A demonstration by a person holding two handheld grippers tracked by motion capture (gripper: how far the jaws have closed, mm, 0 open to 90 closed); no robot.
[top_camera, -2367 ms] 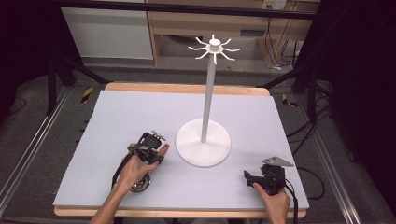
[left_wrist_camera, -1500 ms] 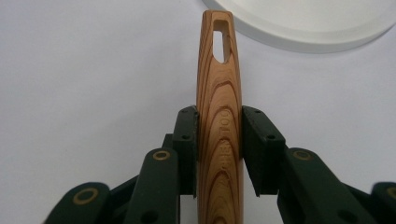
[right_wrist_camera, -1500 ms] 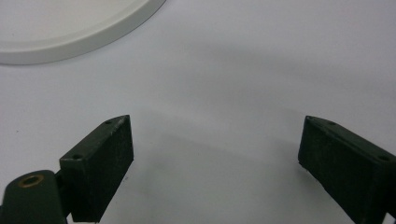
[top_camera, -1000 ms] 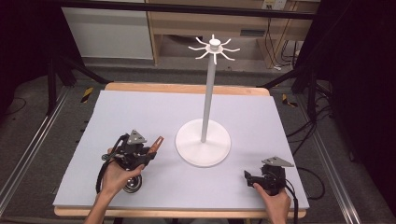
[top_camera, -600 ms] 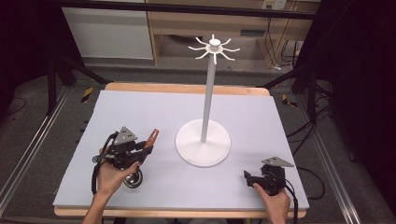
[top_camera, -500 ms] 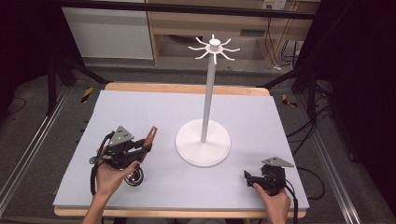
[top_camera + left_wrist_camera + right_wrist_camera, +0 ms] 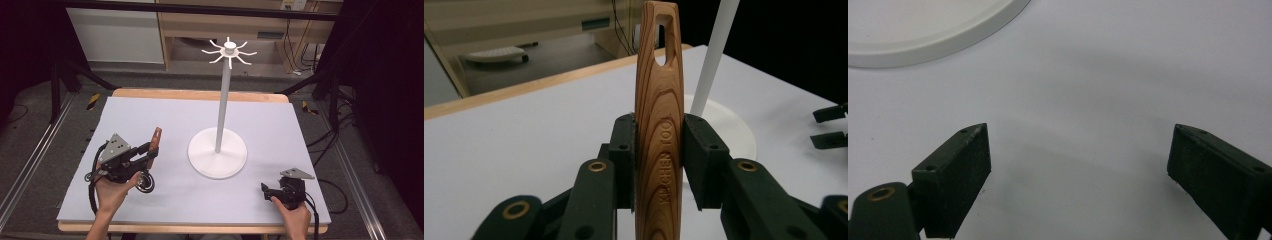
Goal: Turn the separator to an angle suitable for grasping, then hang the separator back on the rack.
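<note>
My left gripper [image 7: 149, 152] [image 7: 657, 136] is shut on a wooden handle [image 7: 156, 137] [image 7: 658, 102] stamped "KITCHEN TOOL", with a hanging slot near its tip. A metal coil head [image 7: 144, 182] hangs at the tool's lower end, just above the grey mat near the person's left hand. The handle points toward the white stand [image 7: 223, 102] [image 7: 713, 56], which has a round base [image 7: 204, 159] and a ring of hooks [image 7: 229, 50] on top. My right gripper [image 7: 264, 191] [image 7: 1078, 155] rests open on the mat at the front right, nothing between its jaws.
A grey mat [image 7: 165, 115] covers the wooden table. The stand's base edge [image 7: 938, 42] lies just ahead of the right gripper. Cables trail from both grippers. Shelving and floor cables lie beyond the table's far edge.
The left gripper has drawn back to the left, away from the stand's base, with the wooden-handled tool in it. The right gripper has stayed put.
</note>
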